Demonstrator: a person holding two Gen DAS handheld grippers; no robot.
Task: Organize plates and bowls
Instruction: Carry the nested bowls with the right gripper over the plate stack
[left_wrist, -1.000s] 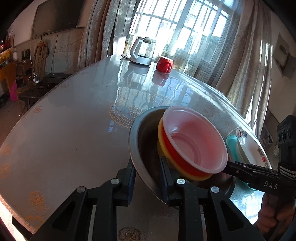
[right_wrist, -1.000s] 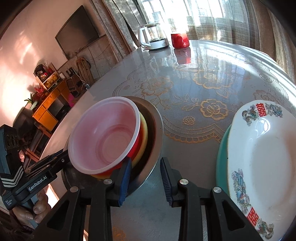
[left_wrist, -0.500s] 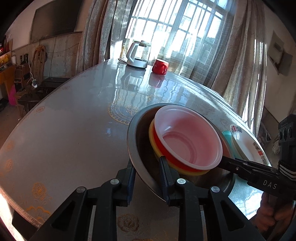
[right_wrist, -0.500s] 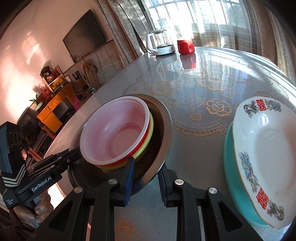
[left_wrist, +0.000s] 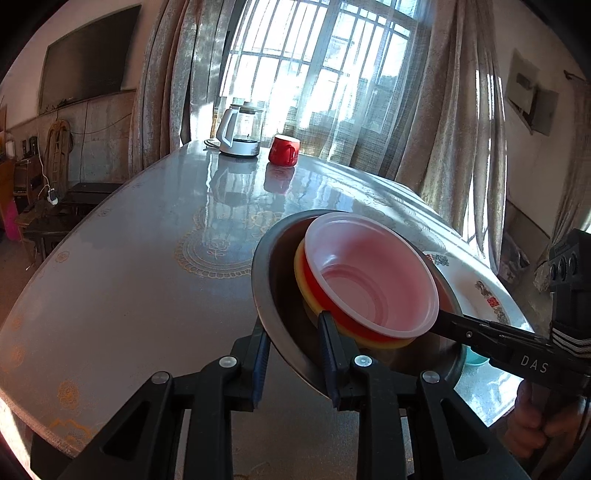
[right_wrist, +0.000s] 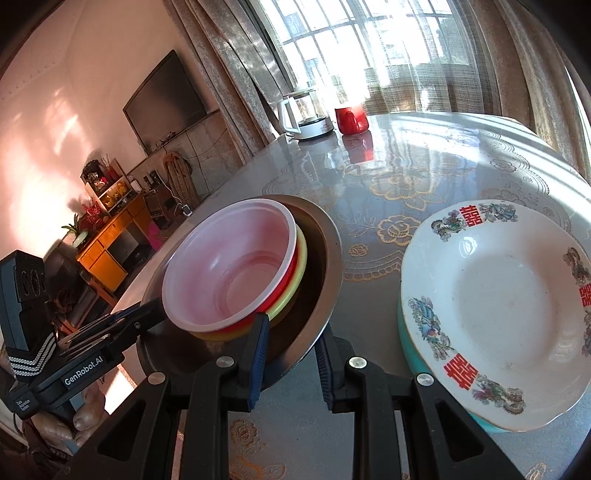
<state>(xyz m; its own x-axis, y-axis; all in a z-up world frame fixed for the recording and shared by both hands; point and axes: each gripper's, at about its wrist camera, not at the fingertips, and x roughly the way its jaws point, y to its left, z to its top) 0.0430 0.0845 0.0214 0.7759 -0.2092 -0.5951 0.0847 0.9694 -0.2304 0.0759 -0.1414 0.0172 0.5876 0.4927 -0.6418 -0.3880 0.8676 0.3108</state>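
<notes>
A steel bowl (left_wrist: 277, 284) (right_wrist: 320, 258) holds a nested stack: a pink translucent bowl (left_wrist: 369, 280) (right_wrist: 229, 269) on top, then a red bowl and a yellow bowl under it. My left gripper (left_wrist: 295, 350) is shut on the steel bowl's near rim. From the opposite side my right gripper (right_wrist: 290, 350) is shut on the rim too. Each shows in the other's view: the right gripper (left_wrist: 443, 322) at the bowl's right, the left gripper (right_wrist: 155, 310) at its left. The bowl appears tilted and a little off the table.
A white plate (right_wrist: 498, 306) with red characters lies on a teal plate (right_wrist: 408, 350) to the right of the bowl. A glass kettle (left_wrist: 240, 129) and a red mug (left_wrist: 282, 149) stand at the far edge of the round table (left_wrist: 129, 277). A hand (left_wrist: 535, 424) holds the right gripper.
The right gripper's fingers have narrowed onto the steel bowl's rim. Both grippers and the bowl with its stack have come up and drawn back from the table's middle.
</notes>
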